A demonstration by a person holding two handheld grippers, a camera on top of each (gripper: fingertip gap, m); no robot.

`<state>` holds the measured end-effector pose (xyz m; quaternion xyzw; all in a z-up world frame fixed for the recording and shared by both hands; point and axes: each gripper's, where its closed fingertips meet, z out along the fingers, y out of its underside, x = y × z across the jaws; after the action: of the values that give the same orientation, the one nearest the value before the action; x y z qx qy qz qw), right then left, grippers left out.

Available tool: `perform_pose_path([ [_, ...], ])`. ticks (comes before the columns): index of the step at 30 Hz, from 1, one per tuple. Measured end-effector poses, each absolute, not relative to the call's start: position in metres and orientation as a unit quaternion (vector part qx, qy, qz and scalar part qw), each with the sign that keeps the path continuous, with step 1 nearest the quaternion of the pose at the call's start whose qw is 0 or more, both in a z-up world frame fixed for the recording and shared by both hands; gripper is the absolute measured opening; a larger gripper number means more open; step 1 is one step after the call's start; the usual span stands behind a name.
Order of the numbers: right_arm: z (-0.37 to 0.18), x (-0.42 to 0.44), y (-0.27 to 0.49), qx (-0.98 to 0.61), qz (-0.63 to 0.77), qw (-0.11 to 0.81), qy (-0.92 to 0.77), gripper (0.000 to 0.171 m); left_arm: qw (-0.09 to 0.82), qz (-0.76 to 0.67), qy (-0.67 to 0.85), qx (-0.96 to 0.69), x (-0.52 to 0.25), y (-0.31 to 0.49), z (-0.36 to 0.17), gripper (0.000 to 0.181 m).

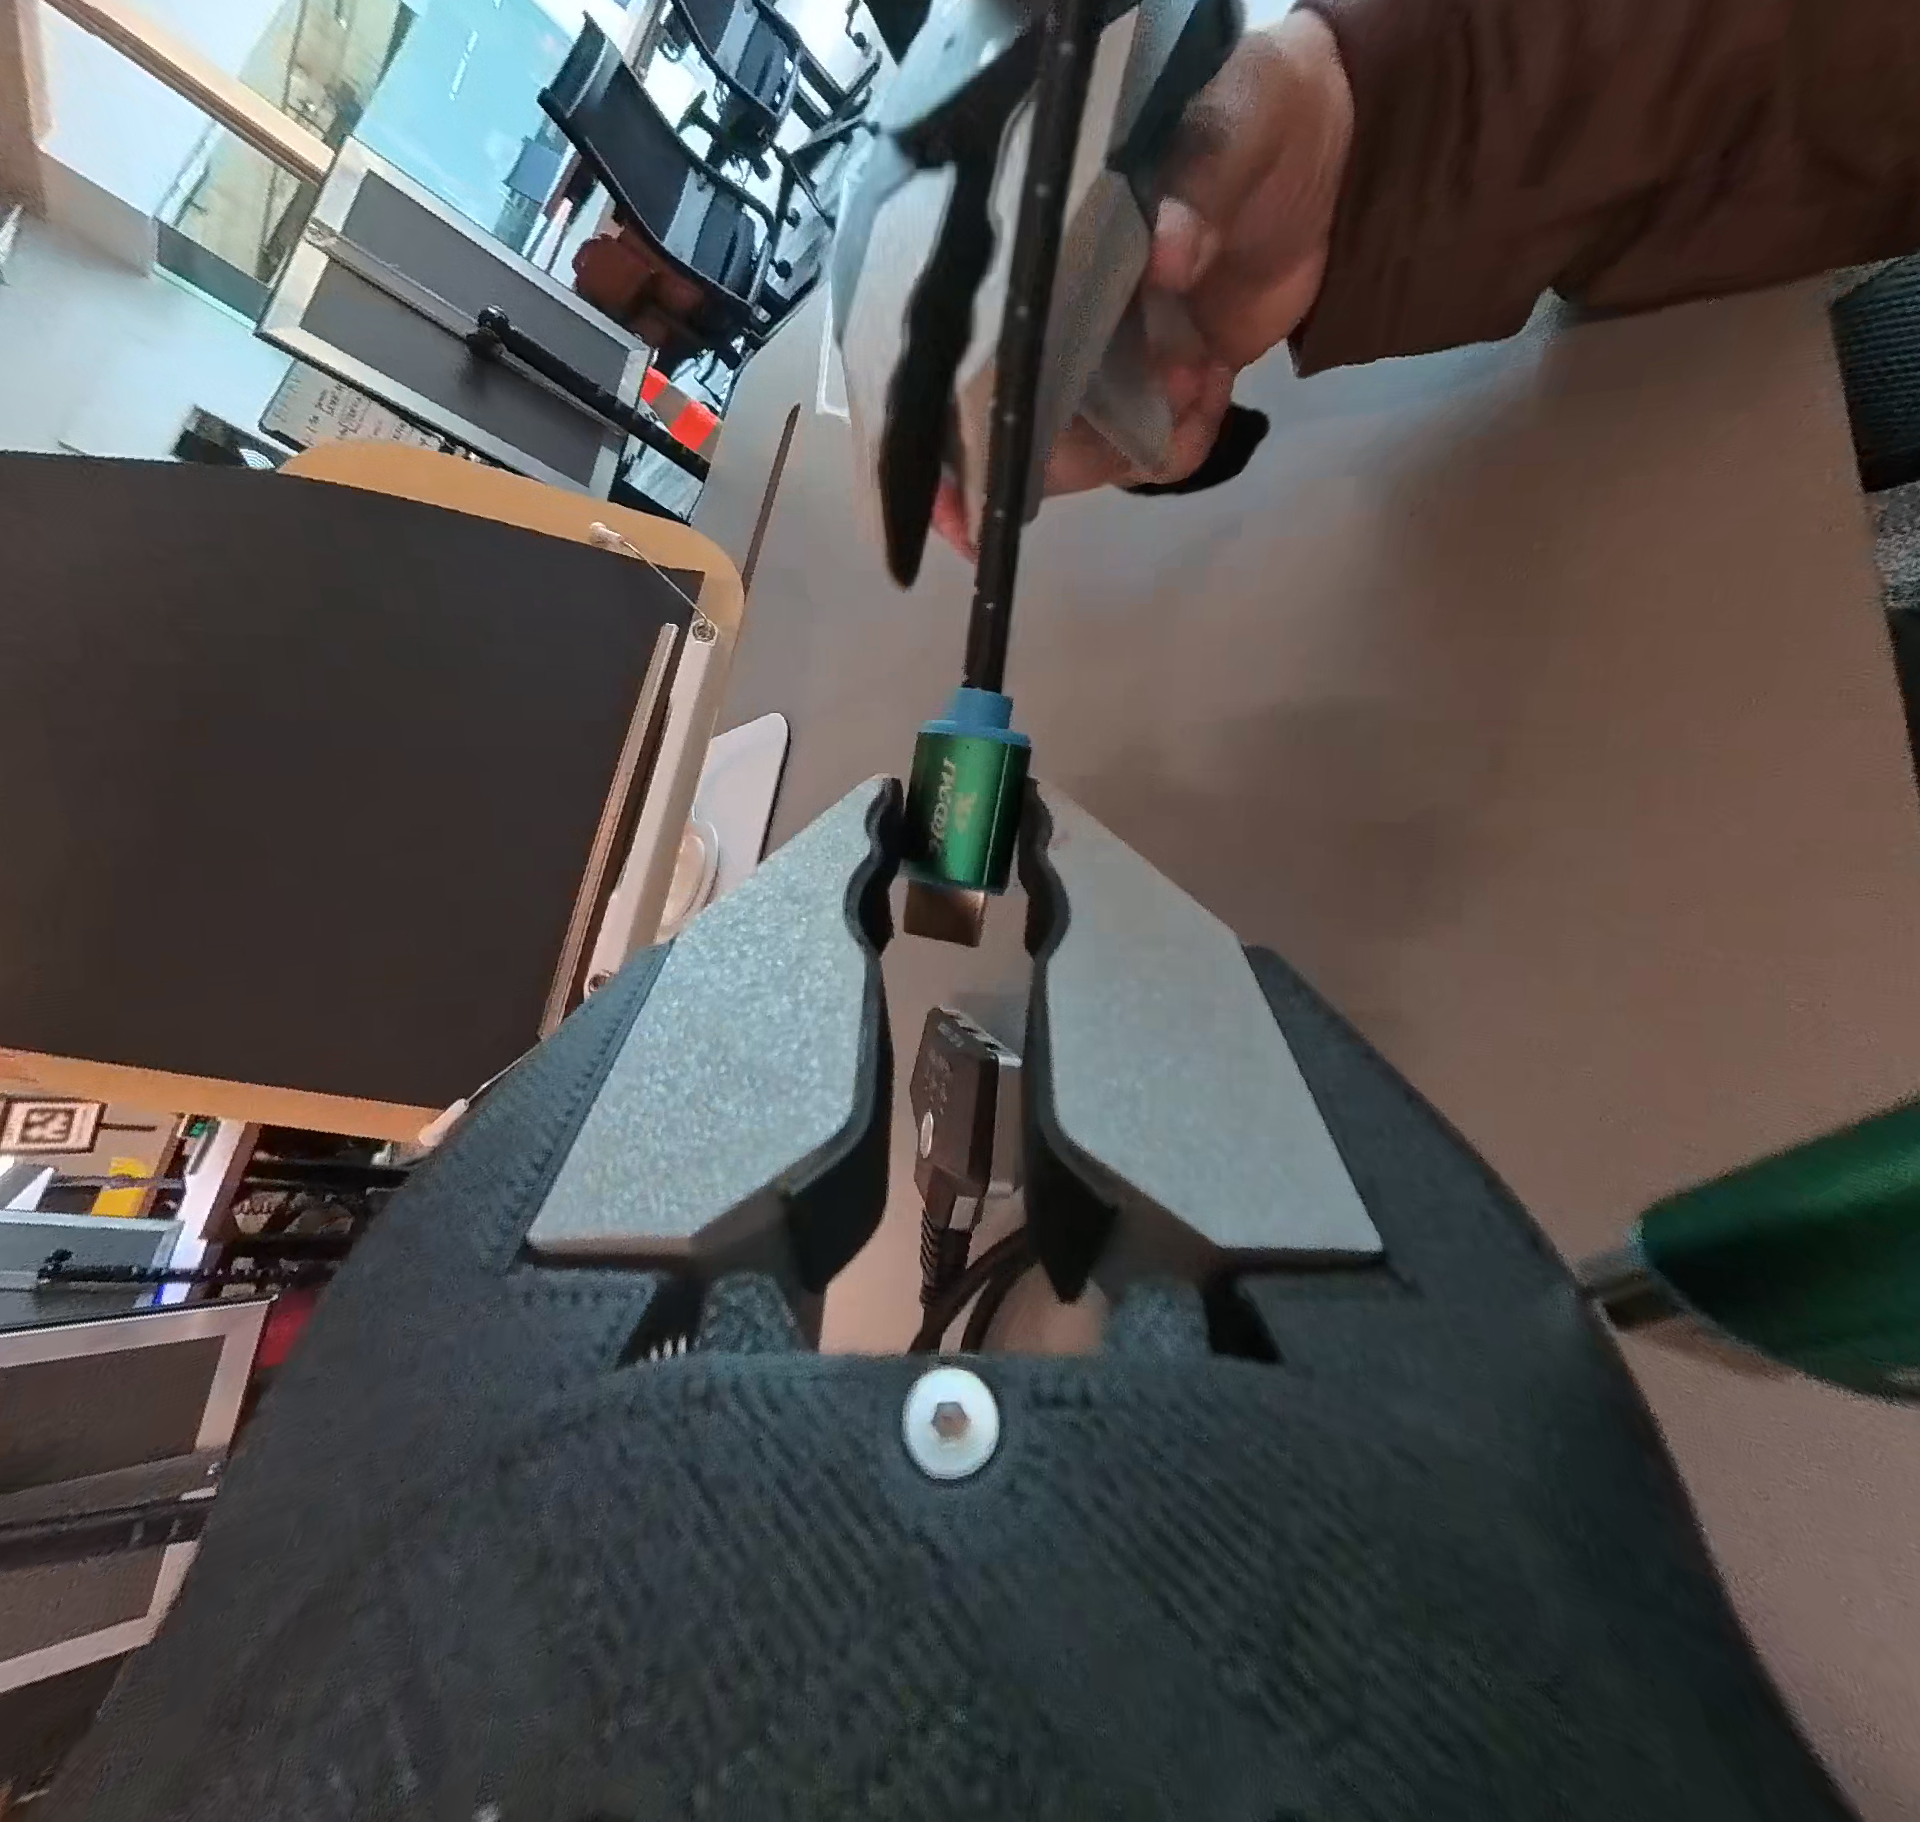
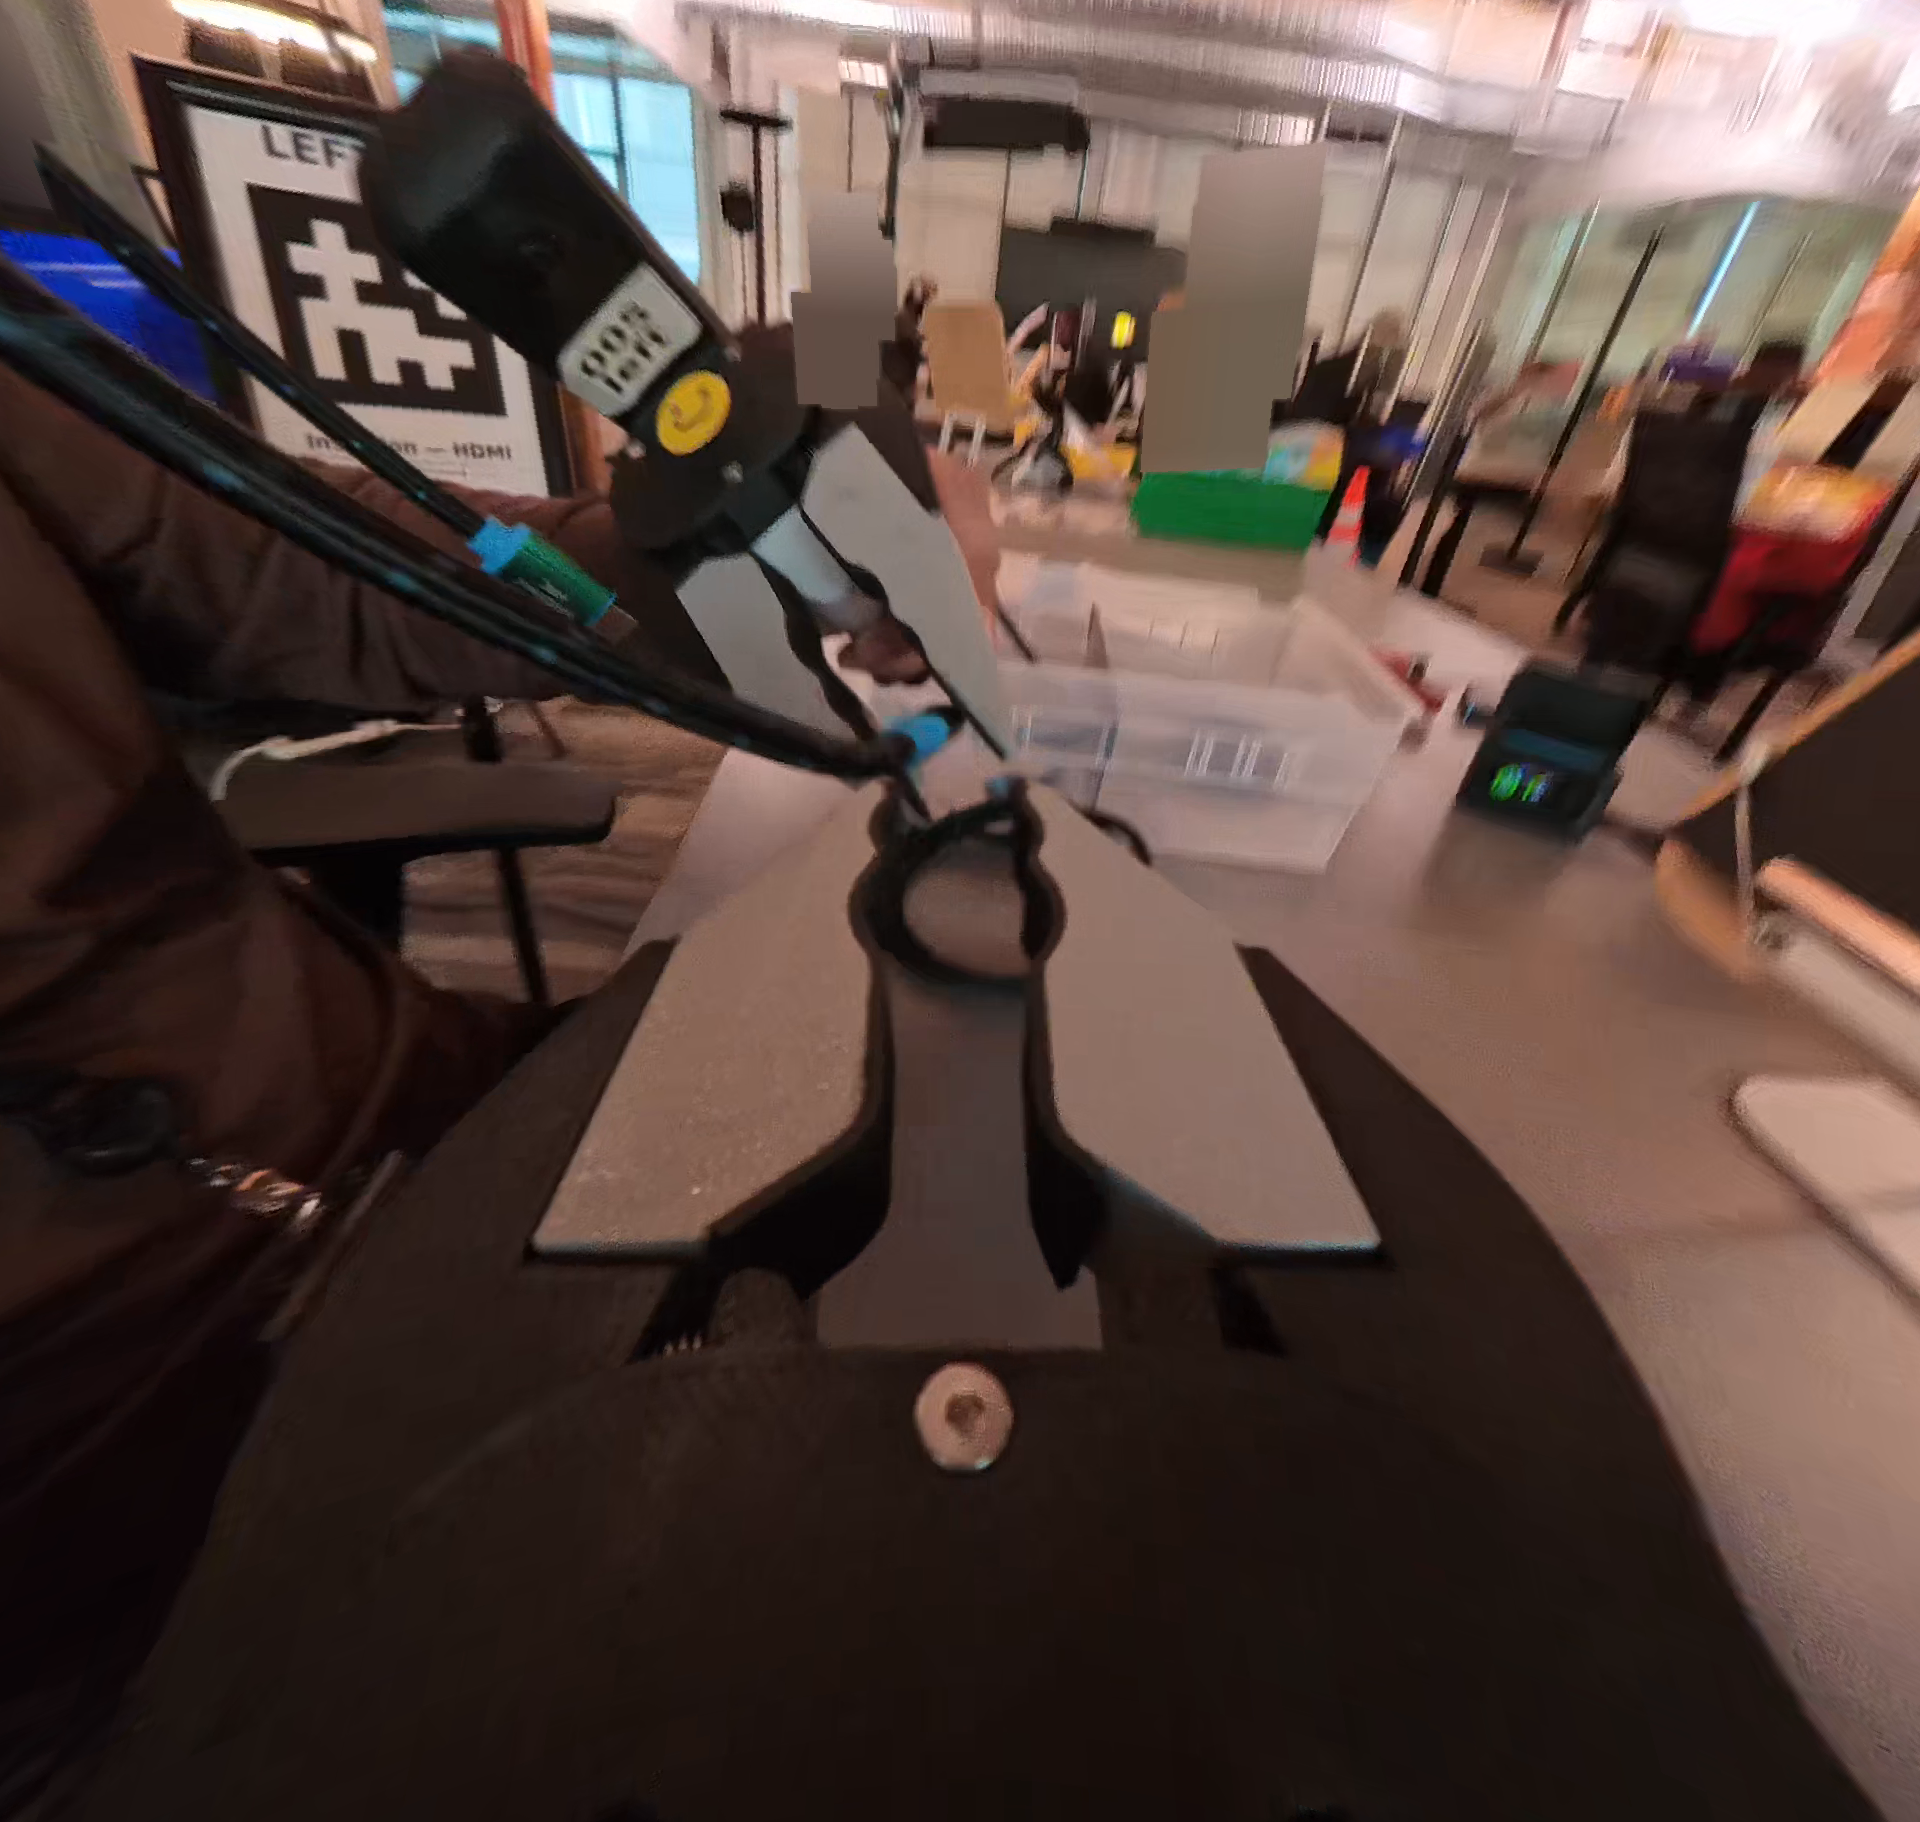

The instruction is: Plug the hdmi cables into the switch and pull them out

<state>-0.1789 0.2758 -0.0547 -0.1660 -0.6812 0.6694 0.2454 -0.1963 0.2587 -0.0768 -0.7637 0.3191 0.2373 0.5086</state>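
Observation:
My left gripper (image 1: 961, 816) is shut on a green HDMI plug (image 1: 966, 806), metal tip pointing back towards the camera. Below it, between the fingers, a small dark switch (image 1: 951, 1076) lies on the table with a black lead attached. The plug's black cable (image 1: 1023, 370) runs up into my right gripper (image 1: 1023, 484), held by a hand in a brown sleeve. In the right wrist view my right gripper (image 2: 956, 816) is shut on the looped black cable (image 2: 956, 941), and the left gripper (image 2: 930, 733) is just beyond it. A second green plug (image 2: 551, 577) hangs free at the left and shows blurred in the left wrist view (image 1: 1787, 1253).
A beige table (image 1: 1455, 837) lies under both grippers. A dark wood-framed panel (image 1: 312, 785) and a white pad (image 1: 743, 796) stand at its left edge. Clear plastic bins (image 2: 1195, 733), a small black device with a screen (image 2: 1548, 754) and a marker board (image 2: 364, 297) stand beyond. Both grippers' tips are close together, under 4 cm apart.

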Motion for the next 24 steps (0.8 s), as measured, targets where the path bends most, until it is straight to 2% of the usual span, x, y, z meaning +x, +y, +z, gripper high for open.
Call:
perform_pose_path([
  [2, -0.068, -0.188, 0.279, -0.210, 0.654, 0.206, -0.697, 0.031, 0.517, 0.228, 0.311, -0.764, -0.196, 0.258, -0.075, 0.020],
  [6, -0.110, -0.191, 0.264, -0.240, 0.585, 0.149, -0.760, 0.036, 0.538, 0.203, 0.283, -0.767, -0.199, 0.258, -0.069, 0.020],
  [9, -0.152, -0.196, 0.270, -0.295, 0.506, 0.102, -0.804, 0.024, 0.549, 0.196, 0.241, -0.776, -0.210, 0.259, -0.065, 0.019],
  [12, -0.166, -0.207, 0.285, -0.351, 0.481, 0.074, -0.800, 0.017, 0.542, 0.203, 0.186, -0.794, -0.231, 0.257, -0.065, 0.019],
  [16, -0.146, -0.219, 0.286, -0.385, 0.527, 0.033, -0.757, 0.038, 0.550, 0.162, 0.138, -0.808, -0.242, 0.255, -0.071, 0.019],
  [18, -0.124, -0.223, 0.280, -0.365, 0.577, 0.042, -0.730, 0.047, 0.551, 0.149, 0.133, -0.810, -0.241, 0.256, -0.074, 0.019],
  [24, -0.076, -0.208, 0.261, -0.257, 0.646, 0.120, -0.708, 0.049, 0.553, 0.063, 0.149, -0.817, -0.217, 0.261, -0.081, 0.019],
])
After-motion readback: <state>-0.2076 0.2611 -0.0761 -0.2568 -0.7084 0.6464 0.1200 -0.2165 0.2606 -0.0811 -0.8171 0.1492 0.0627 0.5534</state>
